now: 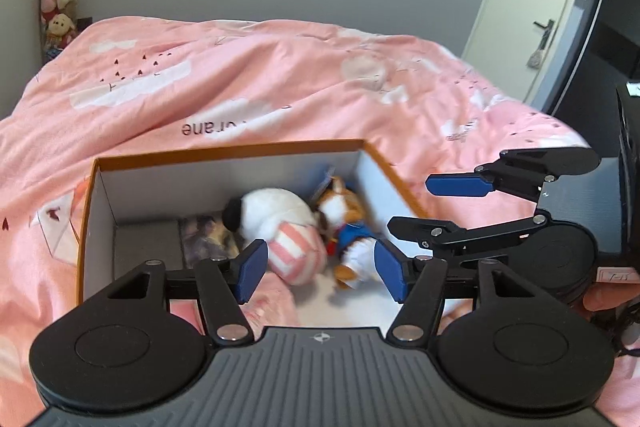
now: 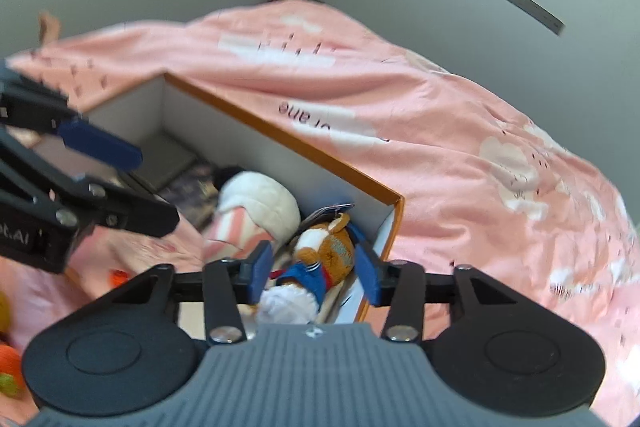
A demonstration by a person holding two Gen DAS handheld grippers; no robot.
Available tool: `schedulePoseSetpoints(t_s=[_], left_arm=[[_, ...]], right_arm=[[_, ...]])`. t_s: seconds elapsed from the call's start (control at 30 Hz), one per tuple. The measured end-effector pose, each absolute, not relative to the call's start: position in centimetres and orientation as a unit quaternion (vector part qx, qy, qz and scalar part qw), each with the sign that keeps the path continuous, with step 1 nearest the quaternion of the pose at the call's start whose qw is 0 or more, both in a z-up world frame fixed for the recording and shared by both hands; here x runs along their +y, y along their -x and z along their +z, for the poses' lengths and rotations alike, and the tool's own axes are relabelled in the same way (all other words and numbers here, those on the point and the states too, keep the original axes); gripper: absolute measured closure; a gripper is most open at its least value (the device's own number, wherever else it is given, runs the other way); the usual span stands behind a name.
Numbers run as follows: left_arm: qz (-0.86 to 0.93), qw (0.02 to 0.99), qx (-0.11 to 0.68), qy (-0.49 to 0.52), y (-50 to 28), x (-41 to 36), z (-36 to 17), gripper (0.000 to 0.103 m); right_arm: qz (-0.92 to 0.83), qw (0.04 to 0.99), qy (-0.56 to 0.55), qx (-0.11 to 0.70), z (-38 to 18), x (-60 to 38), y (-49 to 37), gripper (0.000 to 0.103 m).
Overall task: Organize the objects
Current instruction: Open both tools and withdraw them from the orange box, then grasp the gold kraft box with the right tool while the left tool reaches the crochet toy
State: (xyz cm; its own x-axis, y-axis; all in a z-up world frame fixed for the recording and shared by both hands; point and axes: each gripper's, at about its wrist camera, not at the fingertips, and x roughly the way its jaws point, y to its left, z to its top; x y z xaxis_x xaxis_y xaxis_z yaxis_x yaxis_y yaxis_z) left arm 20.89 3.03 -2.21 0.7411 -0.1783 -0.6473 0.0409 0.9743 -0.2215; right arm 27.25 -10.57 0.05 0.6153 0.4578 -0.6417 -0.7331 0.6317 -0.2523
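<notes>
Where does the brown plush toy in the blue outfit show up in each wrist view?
Left wrist view: the brown plush toy lies right of centre, in the box's right end, beside the white plush toy.
Right wrist view: the brown plush toy lies low at centre, between the right claw's blue pads.
Shared landmark: the orange-rimmed box on the pink duvet.

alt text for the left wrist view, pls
An open left gripper hovers over an orange-edged box on a pink bedspread. Inside lie a white plush with pink stripes and an orange plush in blue. The right gripper, also open, is alongside.
</notes>
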Motion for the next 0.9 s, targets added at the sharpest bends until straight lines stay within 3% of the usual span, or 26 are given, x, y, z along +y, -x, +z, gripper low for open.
schedulePoseSetpoints(t_s=[0.3, 0.9], left_arm=[[-0.089, 0.906, 0.391, 0.135, -16.6, 2.0, -3.0, 0.031], [-0.096, 0.860, 0.473, 0.168, -11.6, 1.3, -7.2, 0.032]], right_arm=[[0.329, 0.887, 0.179, 0.271, 1.9, -15.5, -20.3, 0.037], [0.239, 0.859, 0.100, 0.441, -2.8, -22.6, -15.8, 0.034]])
